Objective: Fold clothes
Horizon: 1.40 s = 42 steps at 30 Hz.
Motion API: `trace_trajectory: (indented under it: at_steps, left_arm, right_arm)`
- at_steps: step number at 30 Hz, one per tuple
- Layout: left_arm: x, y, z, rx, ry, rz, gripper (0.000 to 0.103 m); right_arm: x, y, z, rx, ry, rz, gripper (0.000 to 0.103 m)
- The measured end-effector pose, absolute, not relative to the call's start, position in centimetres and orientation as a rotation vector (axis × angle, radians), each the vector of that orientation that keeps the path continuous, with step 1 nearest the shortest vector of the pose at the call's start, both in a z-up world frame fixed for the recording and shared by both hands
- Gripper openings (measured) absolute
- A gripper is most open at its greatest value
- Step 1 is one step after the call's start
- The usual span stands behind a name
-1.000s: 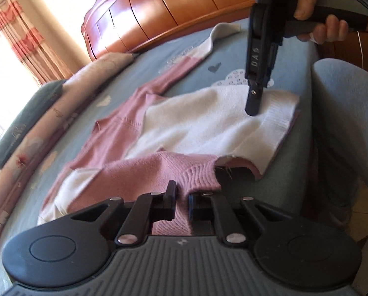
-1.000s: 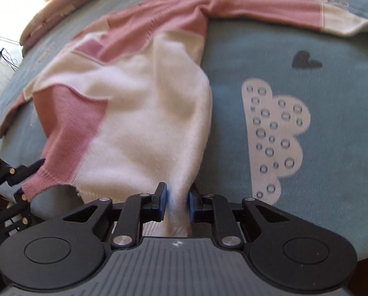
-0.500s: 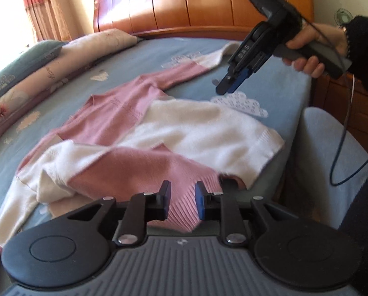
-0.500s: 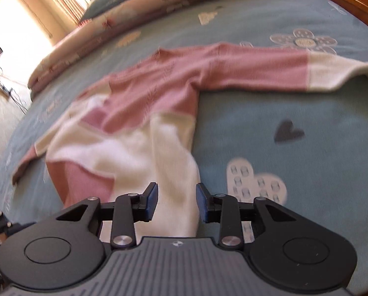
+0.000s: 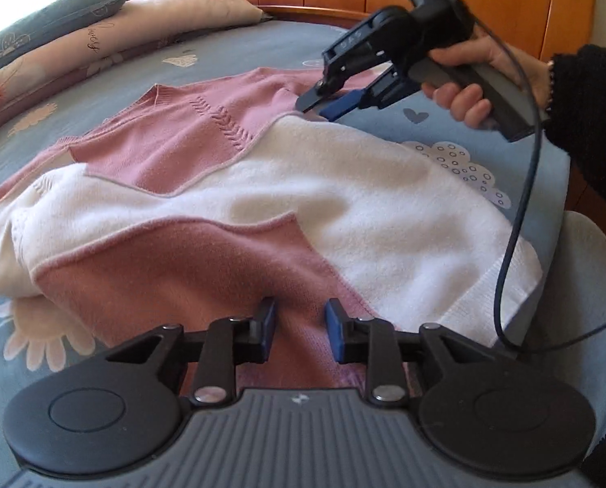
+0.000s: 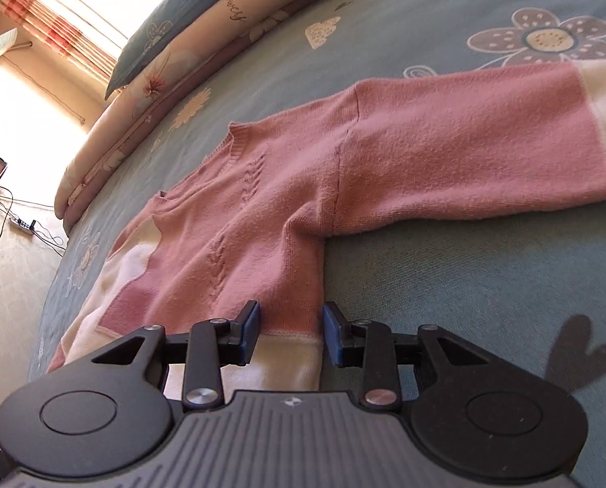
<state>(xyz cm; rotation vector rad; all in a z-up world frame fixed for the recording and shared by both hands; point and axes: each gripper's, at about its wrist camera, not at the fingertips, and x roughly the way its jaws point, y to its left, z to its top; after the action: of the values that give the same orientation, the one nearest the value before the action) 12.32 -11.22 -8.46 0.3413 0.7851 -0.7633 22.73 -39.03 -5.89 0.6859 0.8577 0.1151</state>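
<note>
Sweater (image 5: pixel 343 203) spread on bed (image 6: pixel 465 284), one sleeve (image 6: pixel 486 142) out at 2 o'clock | my left gripper (image 5: pixel 299 321) opening, empty | right gripper (image 6: pixel 290 331) ajar, empty | folding barely begun

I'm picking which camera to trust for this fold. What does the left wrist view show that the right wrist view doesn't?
Only the left wrist view shows the right gripper from outside, jaws apart over the sweater, the hand holding it, its cable, the wooden headboard and the white ribbed hem.

Only the right wrist view shows the outstretched pink sleeve, the curtain and the floor.

Both show the sweater, the blue bedspread and the pillows.
</note>
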Motion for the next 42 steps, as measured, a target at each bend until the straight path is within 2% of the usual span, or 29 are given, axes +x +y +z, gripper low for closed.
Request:
trace_trajectory:
  at_steps: [4,6,7,10,13,14,17,24,28,31,34,39,42]
  left_arm:
    - [12.3,-10.9,-8.5,0.342,0.779,-0.785,0.033]
    - [12.2,-11.1,-8.5,0.350,0.775,-0.795,0.038]
    - [12.1,-11.2,-8.5,0.356,0.772,-0.799,0.039]
    - [12.0,-11.5,-8.6,0.380,0.763,-0.803,0.042]
    - [12.0,-11.4,-8.7,0.383,0.761,-0.806,0.046]
    - [12.0,-11.4,-8.7,0.381,0.762,-0.805,0.047]
    - [12.1,-11.4,-8.8,0.376,0.764,-0.803,0.047]
    - [11.4,-11.5,-8.2,0.383,0.768,-0.764,0.051]
    - [11.4,-12.0,-8.5,0.373,0.797,-0.727,0.054]
    - [10.5,-11.7,-8.5,0.372,0.818,-0.716,0.056]
    - [9.3,-10.6,-8.8,0.377,0.838,-0.722,0.060]
    - [8.6,-10.8,-7.0,0.403,0.798,-0.717,0.060]
    - [8.7,-11.6,-6.0,0.410,0.760,-0.704,0.061]
  right_arm:
    - [23.2,-38.1,-6.2,0.627,0.818,0.127,0.037]
    - [23.2,-37.6,-5.9,0.569,0.823,0.122,0.018]
    - [23.2,-37.5,-5.7,0.546,0.822,0.115,0.014]
    - [22.9,-38.0,-4.8,0.497,0.807,0.077,0.014]
    - [22.8,-38.4,-4.7,0.462,0.816,0.041,0.015]
    - [22.8,-38.4,-4.9,0.443,0.836,0.022,0.020]
    - [21.9,-38.2,-4.5,0.442,0.840,-0.010,0.026]
    - [16.5,-37.5,-2.9,0.507,0.827,0.003,0.028]
    - [15.2,-35.2,-4.6,0.396,0.914,-0.046,0.029]
    - [13.0,-34.6,-4.8,0.311,0.906,-0.064,0.029]
    - [11.2,-34.9,-3.9,0.329,0.906,-0.094,0.035]
    - [10.2,-32.5,-1.8,0.362,0.828,-0.009,0.036]
    - [10.1,-30.6,-2.5,0.372,0.834,0.049,0.039]
